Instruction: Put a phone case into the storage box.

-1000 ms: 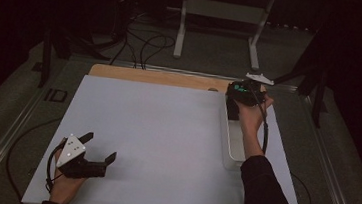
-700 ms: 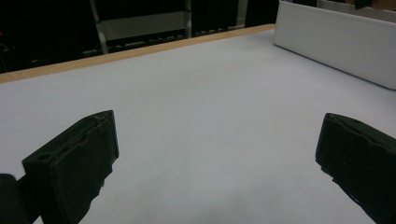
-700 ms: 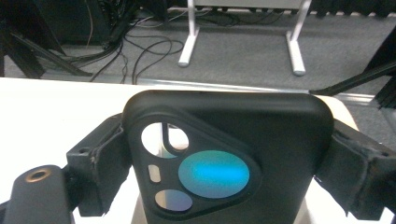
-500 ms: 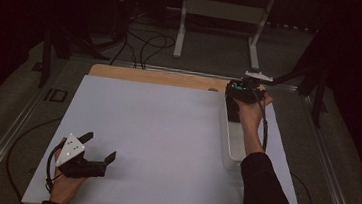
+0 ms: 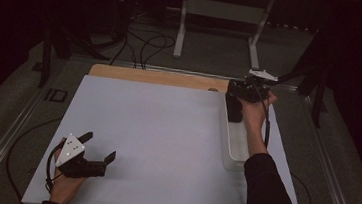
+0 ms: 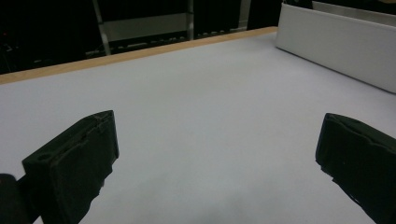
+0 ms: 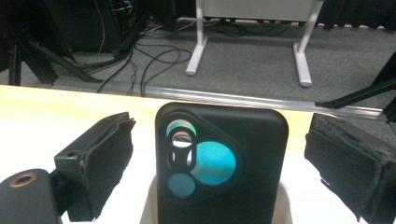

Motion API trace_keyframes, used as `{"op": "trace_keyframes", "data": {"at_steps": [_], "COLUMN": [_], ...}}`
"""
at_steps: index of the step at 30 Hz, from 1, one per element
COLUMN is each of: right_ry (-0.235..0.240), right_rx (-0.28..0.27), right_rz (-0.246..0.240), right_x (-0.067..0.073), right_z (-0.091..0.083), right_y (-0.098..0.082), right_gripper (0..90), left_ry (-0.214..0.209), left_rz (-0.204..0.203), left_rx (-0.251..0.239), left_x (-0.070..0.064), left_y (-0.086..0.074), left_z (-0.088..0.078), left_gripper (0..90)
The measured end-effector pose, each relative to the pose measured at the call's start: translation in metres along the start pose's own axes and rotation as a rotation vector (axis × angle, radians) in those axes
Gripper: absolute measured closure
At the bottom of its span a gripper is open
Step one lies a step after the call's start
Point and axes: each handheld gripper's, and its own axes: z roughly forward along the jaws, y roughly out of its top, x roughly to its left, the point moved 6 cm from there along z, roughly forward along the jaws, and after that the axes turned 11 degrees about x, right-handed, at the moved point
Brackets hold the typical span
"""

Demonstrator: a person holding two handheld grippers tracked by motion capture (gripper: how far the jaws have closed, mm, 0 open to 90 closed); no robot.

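High view: right gripper (image 5: 236, 101) over far end of tray (image 5: 234, 152), jaws just opened, phone case (image 5: 233, 107) between them, unclamped. Left gripper (image 5: 95, 148) parked on table (image 5: 166, 130), jaws apart, nothing between.

Left gripper view: jaws wide over bare table; tray wall (image 6: 336, 46) ahead and right.

Right gripper view: case (image 7: 219, 168) upright between the parted pads (image 7: 100, 163), touching neither, camera cutout facing back at the lens, a detail lost from above. Best to draw straight back, pads clear of case edges, to avoid tipping it.
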Motion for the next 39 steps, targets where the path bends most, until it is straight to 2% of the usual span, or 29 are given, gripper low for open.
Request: {"op": "trace_keyframes", "data": {"at_steps": [7, 15, 23, 27, 34, 36, 37, 39], "right_ry": [0.061, 0.148, 0.230, 0.258, 0.346, 0.352, 0.352, 0.357], "right_rx": [0.017, -0.009, -0.012, -0.028, -0.099, -0.110, -0.136, -0.142], "right_rz": [-0.019, -0.068, -0.163, -0.216, -0.233, -0.237, -0.247, -0.251], "right_x": [0.004, 0.025, 0.044, 0.051, 0.061, 0.062, 0.061, 0.060], "right_z": [-0.010, -0.034, -0.058, -0.074, -0.109, -0.113, -0.122, -0.127], "right_y": [-0.003, -0.009, -0.024, -0.037, -0.064, -0.068, -0.077, -0.087], "right_gripper": [8.0, 8.0, 8.0, 8.0, 8.0, 8.0, 8.0, 8.0], "left_ry": [0.014, 0.024, 0.032, 0.031, 0.015, 0.011, 0.009, 0.003], "left_rz": [-0.010, -0.020, -0.030, -0.039, -0.048, -0.048, -0.047, -0.050], "left_rx": [0.010, 0.027, 0.049, 0.061, 0.063, 0.067, 0.066, 0.062], "left_x": [0.003, 0.006, 0.009, 0.010, 0.010, 0.010, 0.010, 0.010], "left_y": [0.000, -0.001, -0.002, -0.002, 0.000, 0.000, 0.001, 0.001], "left_z": [0.000, 0.000, 0.000, 0.000, -0.004, -0.004, -0.005, -0.005], "left_gripper": [0.0, 0.0, 0.0, 0.0, 0.0, 0.0, 0.0, 0.0]}}
